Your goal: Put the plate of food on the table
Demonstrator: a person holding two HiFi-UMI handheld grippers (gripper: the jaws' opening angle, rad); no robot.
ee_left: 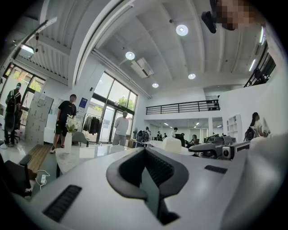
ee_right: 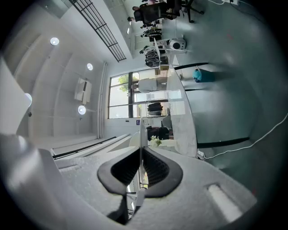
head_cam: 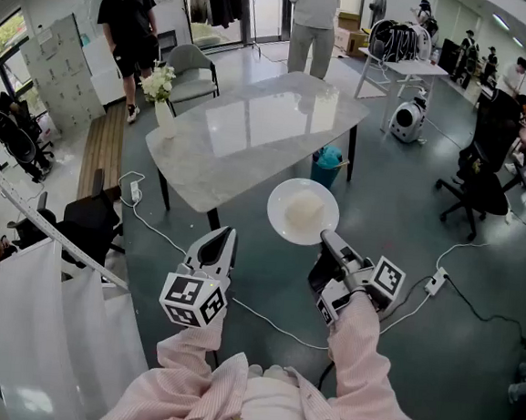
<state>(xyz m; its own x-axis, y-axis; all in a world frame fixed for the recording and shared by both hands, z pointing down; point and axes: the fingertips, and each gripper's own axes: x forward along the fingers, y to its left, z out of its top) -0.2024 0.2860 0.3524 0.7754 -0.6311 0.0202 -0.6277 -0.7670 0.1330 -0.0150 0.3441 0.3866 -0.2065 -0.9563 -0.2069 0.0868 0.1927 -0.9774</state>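
Plate of food (head_cam: 283,195) is in the air, short of the counter's (head_cam: 252,130) near edge. It is over bare floor, not yet above the marble.

Right claw (head_cam: 326,240) is clamped narrow on the plate's near rim. It is rolled on its side, and its own view shows the rim edge-on between the pads. Left claw (head_cam: 222,239) is closed on nothing. It sits beside the plate, apart from it, and is also short of the counter.

Risks, as I judge them:
- The grip is a single pinch on a thin rim, with the whole plate hanging out toward the counter.
- Any wrist roll or jolt could let the plate droop or slip.
- If it tips, the pale mound of food (head_cam: 305,213) could slide off.
- Coming in too low could knock the free rim against the counter's edge.

Orientation: the plate is round, so there is no long axis to speak of. It lies roughly level, face up, with the free rim toward the counter. A vase of flowers (head_cam: 163,104) stands at the counter's left end, well apart from the plate.
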